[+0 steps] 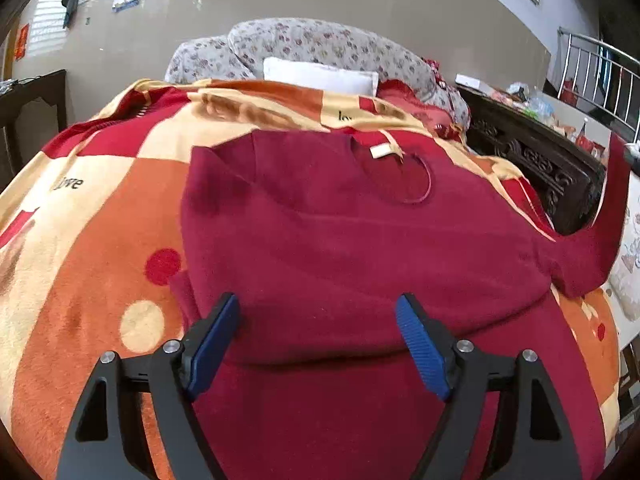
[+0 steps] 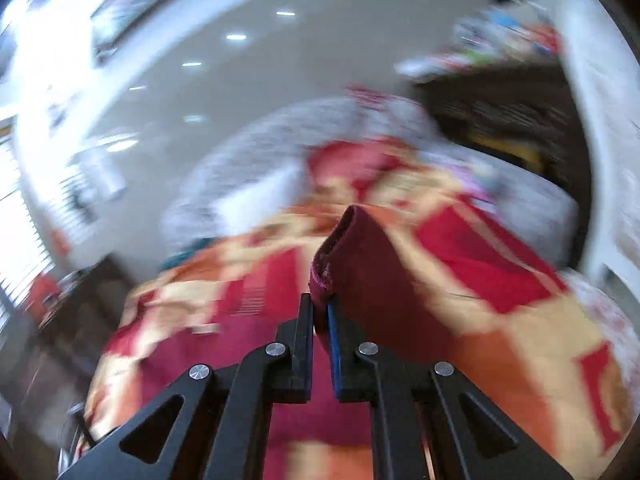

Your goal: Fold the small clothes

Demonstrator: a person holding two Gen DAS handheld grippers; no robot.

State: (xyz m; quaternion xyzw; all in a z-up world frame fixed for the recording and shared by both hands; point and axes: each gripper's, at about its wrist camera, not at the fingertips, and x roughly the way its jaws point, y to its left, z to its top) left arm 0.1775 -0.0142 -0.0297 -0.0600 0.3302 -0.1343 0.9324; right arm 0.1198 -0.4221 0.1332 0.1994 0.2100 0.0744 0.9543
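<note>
The right tongs [image 2: 320,300], pressed together, pinch a sleeve end [image 2: 352,264] of a dark red sweater [image 1: 340,240] and hold it lifted above a bed; that view is heavily blurred. The left tongs [image 1: 318,308], spread wide, grip nothing and hover over the sweater's lower half. The sweater lies flat on a red, orange and cream blanket [image 1: 100,220], its collar toward 12 o'clock, one sleeve raised at 3 o'clock. A floral quilt [image 1: 304,46] lies beyond.
</note>
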